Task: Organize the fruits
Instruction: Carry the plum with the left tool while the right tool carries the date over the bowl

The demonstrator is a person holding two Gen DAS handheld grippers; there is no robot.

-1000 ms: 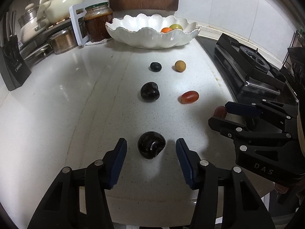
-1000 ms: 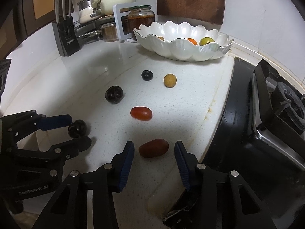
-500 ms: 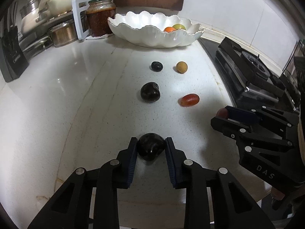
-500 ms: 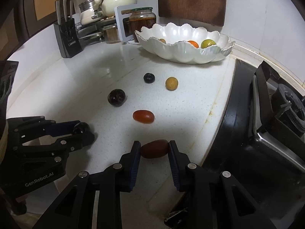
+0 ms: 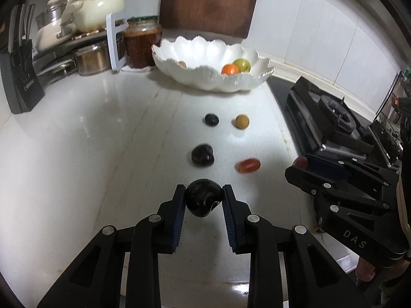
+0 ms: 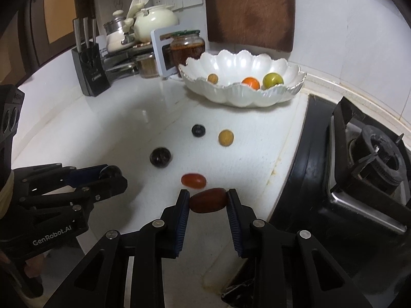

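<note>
Countertop [image 6: 123,118] bowl [image 6: 290,92] — third fruit [image 6: 213,78] right-view only

White stone counter [image 5: 77,133]. Black knife block [image 6: 90,73] at the back left, handles upright. Beside it a rack with a cream teapot [image 5: 99,7] above steel pots [image 5: 92,57]. Lidded jar [image 6: 188,47] of red-brown contents next to a white stand. Wooden board [image 6: 250,10] leans on tiled wall. Gas stove [image 6: 364,164] at the right.
</note>
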